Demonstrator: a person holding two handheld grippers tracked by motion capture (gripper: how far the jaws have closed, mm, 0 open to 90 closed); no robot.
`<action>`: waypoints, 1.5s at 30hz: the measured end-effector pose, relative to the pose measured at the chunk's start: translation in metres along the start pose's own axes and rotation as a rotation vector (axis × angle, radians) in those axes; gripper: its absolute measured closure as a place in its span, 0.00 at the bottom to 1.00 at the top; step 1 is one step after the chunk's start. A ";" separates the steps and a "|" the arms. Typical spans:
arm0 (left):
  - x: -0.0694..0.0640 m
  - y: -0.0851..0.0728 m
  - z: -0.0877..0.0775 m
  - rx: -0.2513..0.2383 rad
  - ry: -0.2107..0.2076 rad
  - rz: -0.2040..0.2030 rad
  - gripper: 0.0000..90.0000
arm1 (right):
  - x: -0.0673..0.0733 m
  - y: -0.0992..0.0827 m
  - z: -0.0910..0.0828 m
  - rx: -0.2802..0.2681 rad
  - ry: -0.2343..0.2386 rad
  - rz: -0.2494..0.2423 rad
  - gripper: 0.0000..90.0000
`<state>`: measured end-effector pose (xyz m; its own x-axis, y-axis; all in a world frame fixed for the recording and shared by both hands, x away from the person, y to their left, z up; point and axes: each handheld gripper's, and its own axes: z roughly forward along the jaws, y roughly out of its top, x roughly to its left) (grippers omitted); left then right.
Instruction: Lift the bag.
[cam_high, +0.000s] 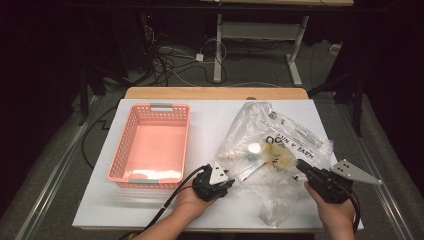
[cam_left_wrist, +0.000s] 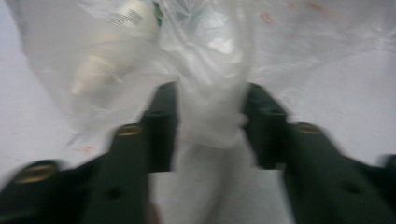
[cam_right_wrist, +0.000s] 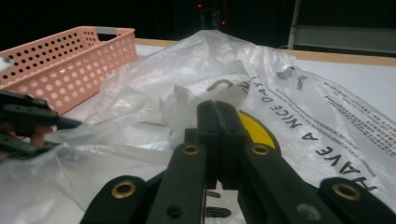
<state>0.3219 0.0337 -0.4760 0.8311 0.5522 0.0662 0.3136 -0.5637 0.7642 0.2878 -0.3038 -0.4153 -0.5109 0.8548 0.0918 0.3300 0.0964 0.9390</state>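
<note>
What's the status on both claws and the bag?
Right claw shut on plastic bag edge. Left claw part open, bag film bunched between its jaws, grip unclear. Pink basket stands apart at left, nothing in the way.

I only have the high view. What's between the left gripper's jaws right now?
Observer: A bunched fold of the clear bag sits between the jaws of the left gripper, which stand apart; blur hides whether they press it.
Operator: And the right gripper?
Observer: The right gripper has its jaws shut together, in front of the bag's yellow print.
Operator: Anything inside near the left one?
Observer: A pale tube-shaped thing lies in the bag just beyond it.
</note>
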 end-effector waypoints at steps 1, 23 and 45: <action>-0.001 0.001 -0.001 -0.012 -0.009 -0.002 0.83 | 0.002 0.001 -0.004 -0.007 0.007 0.007 0.94; 0.007 0.031 -0.011 -0.171 -0.043 0.017 0.97 | 0.103 -0.029 -0.014 0.120 0.052 -0.021 0.04; 0.002 0.032 -0.060 -0.343 -0.017 0.023 0.97 | 0.062 -0.014 -0.034 -0.083 -0.077 -0.104 0.99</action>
<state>0.3065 0.0537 -0.4134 0.8447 0.5296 0.0778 0.1240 -0.3349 0.9341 0.2244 -0.2696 -0.4109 -0.4750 0.8795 -0.0304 0.2097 0.1466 0.9667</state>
